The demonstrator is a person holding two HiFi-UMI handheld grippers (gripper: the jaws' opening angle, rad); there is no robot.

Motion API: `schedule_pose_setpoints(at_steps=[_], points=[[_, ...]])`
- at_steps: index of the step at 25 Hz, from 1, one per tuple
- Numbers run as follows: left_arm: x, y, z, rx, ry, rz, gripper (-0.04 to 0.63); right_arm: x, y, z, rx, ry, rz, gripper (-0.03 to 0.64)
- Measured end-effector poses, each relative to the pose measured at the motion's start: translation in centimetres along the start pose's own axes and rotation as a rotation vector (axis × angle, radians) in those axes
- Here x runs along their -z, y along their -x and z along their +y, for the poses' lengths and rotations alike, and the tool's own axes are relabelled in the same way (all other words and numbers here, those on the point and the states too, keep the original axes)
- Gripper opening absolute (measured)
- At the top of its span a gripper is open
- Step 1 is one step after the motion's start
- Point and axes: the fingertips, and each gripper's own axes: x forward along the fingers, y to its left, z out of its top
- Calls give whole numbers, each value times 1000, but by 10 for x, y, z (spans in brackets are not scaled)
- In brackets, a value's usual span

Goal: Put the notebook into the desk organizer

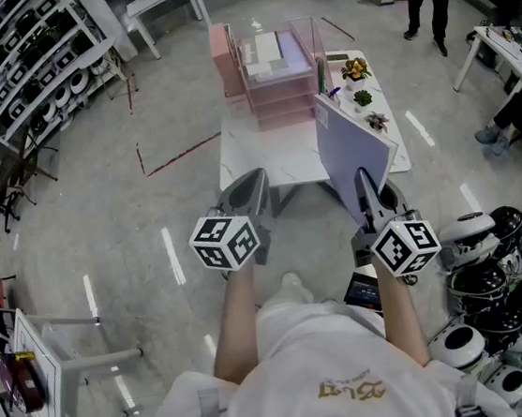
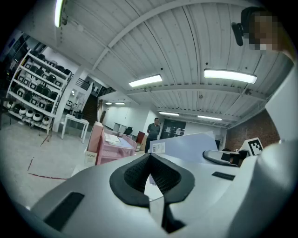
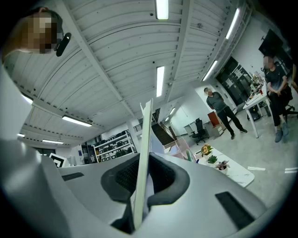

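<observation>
Head view looks steeply down on a white tabletop (image 1: 264, 160), and the task looks to be in its carrying step: the thing is picked up but not yet delivered. At the far end of the tabletop stands the pink desk organizer (image 1: 268, 70), with stacked trays below and clear upright walls above, some paper already lying on top. The notebook (image 1: 353, 154), pale lavender, is in the air over the near right part of the tabletop, stood on edge and leaning a little, well short of the organizer. The right tool (image 1: 364, 185) is pinching it by its lower edge; the right gripper view shows the cover running straight up between the pressed pads. The left tool (image 1: 254, 189) hangs beside it at the near edge with its jaws pressed together on nothing. Three small potted plants (image 1: 361, 96) line the right rim, close to the path. The next move probably calls for carrying the notebook forward, clear of the plants, lining its edge up with an open slot and lowering it before letting go.
</observation>
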Motion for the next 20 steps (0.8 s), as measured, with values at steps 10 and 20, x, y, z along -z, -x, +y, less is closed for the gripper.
schedule_pose_setpoints(at_steps=[10,20], points=[[0,18,-7,-13,-6,-13,15,6,12,7,-6,-1,9,43],[0,20,-11,-21,-13,-2,15,-7,17,10,5,79,-13,43]])
